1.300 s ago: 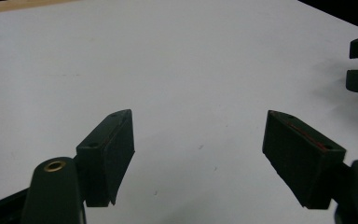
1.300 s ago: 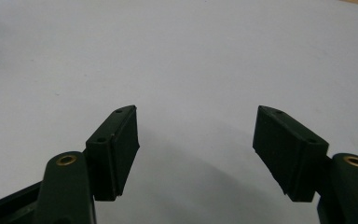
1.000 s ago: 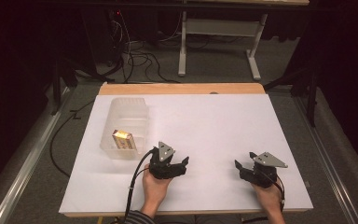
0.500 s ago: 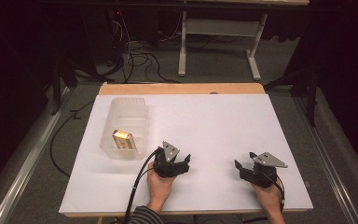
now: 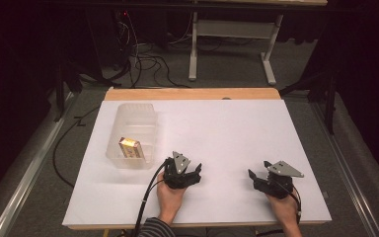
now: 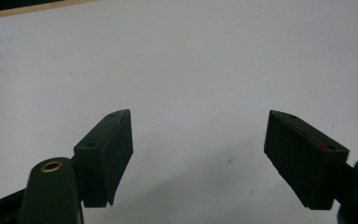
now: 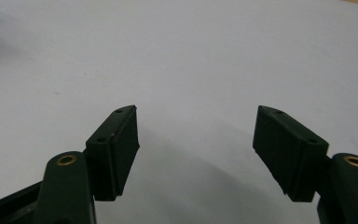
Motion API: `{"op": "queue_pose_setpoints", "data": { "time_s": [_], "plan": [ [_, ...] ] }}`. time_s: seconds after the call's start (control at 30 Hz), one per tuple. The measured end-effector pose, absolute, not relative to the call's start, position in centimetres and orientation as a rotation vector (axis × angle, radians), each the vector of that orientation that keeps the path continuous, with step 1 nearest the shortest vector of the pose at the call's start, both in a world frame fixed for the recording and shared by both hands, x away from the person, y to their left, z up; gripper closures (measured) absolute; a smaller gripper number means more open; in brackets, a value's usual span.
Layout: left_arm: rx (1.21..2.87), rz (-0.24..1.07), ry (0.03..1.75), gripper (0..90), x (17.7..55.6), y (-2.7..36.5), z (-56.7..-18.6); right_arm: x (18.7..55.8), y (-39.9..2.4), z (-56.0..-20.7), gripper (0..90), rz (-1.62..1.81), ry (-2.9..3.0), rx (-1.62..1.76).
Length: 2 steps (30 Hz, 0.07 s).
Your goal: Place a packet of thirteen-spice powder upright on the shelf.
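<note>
A clear plastic bin (image 5: 132,133) stands on the left part of the white table (image 5: 227,128), and a small yellow packet (image 5: 130,147) lies inside it at its near end. My left gripper (image 5: 196,170) is held low over the table just right of the bin's near corner, jaws wide apart with nothing between them (image 6: 198,149). My right gripper (image 5: 253,178) rests near the front right of the table, also open and empty (image 7: 196,144). Both point over bare white surface.
A wooden strip (image 5: 192,94) runs along the table's far edge. Beyond it are a grey desk frame (image 5: 229,44) and tangled cables (image 5: 143,59) on the floor. A metal rail (image 5: 24,168) runs along the left side.
My left gripper has shifted a little to the right and forward, away from the bin. The right gripper has stayed put.
</note>
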<state>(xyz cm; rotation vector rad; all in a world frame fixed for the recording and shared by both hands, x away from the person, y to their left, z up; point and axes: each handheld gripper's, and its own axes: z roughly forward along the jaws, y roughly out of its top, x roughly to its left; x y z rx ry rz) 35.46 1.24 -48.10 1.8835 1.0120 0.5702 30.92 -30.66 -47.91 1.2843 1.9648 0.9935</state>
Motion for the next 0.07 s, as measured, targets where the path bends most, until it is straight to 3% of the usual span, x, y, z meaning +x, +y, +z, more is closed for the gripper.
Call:
{"op": "queue_pose_setpoints", "data": {
  "time_s": [0.07],
  "plan": [
    [1.884,0.564,1.014,23.8,35.50,1.25,-48.12,30.91,-30.68,-47.90,31.5,0.991,1.965,1.284]
  ]
}}
